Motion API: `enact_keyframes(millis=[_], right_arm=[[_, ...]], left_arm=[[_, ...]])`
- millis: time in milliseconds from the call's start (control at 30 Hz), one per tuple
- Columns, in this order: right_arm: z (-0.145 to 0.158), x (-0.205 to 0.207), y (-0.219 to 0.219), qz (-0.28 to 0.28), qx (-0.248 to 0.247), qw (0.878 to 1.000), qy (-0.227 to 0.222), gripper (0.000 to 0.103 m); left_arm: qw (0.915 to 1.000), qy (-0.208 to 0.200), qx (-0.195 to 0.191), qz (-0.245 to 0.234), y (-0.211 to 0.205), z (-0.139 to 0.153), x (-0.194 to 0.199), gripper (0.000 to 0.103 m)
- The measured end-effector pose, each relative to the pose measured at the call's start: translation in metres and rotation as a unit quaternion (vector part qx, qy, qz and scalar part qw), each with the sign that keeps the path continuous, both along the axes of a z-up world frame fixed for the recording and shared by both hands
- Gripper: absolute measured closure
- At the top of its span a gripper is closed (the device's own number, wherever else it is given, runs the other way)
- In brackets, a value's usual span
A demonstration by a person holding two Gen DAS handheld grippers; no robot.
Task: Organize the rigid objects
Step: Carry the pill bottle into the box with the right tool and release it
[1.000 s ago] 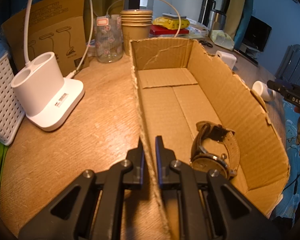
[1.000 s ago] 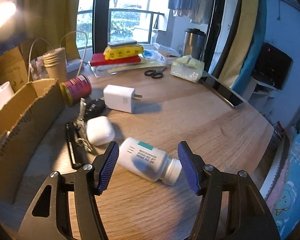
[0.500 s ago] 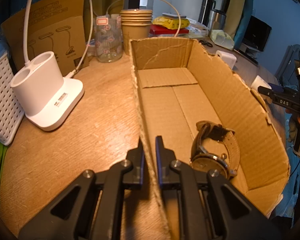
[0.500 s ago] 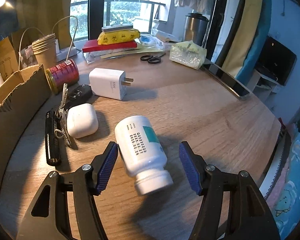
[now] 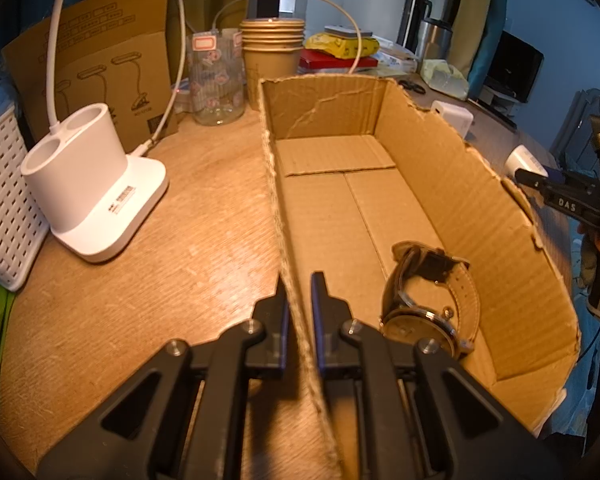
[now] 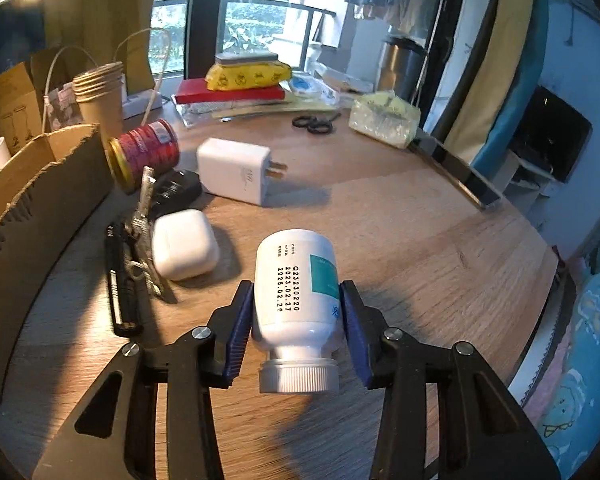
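Since a second ago the right gripper [image 6: 296, 322] has swung from straddling the white pill bottle [image 6: 296, 280] crosswise, wide open, to lying in line with it, and its jaws are now closing, with the bottle's body between the blue pads.

Left wrist view: nothing has shifted. The left gripper [image 5: 299, 304] is pressed together on the near side wall of the cardboard box [image 5: 500, 220], pinching the wall. Inside the box, toward its near end, lies a wristwatch [image 5: 432, 300] with a tan strap. Beyond the box's right wall the right gripper and the hand holding it show at the edge of the view.

Right wrist view: the bottle lies on the counter [image 6: 420, 220] to the right of the box, cap toward the camera, beside a white earbud case [image 6: 184, 244]. The pads look about touching the bottle's sides; firm contact cannot be confirmed.

The bottle looks like stiff, smooth plastic, probably light and somewhat slippery; taking it across the mid-body, above the ribbed cap, seems soundest.
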State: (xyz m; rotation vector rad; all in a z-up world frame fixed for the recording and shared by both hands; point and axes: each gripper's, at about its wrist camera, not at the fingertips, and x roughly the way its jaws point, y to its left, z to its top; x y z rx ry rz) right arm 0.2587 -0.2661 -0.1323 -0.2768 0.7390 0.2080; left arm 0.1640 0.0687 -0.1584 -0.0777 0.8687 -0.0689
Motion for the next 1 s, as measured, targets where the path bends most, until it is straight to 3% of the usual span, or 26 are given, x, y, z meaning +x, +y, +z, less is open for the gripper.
enact_keyframes(millis=[400,1000], right_arm=[[0.048,-0.036,0.060,0.086,0.025,0.995,-0.042,0.058],[0.067,-0.068,0.129,0.182,0.031,0.981,-0.057,0.058]], left_arm=[[1.0000,0.000,0.000,0.000,-0.001,0.000,0.000,0.093],[1.0000,0.001,-0.001,-0.001,0.000,0.000,0.000,0.093]])
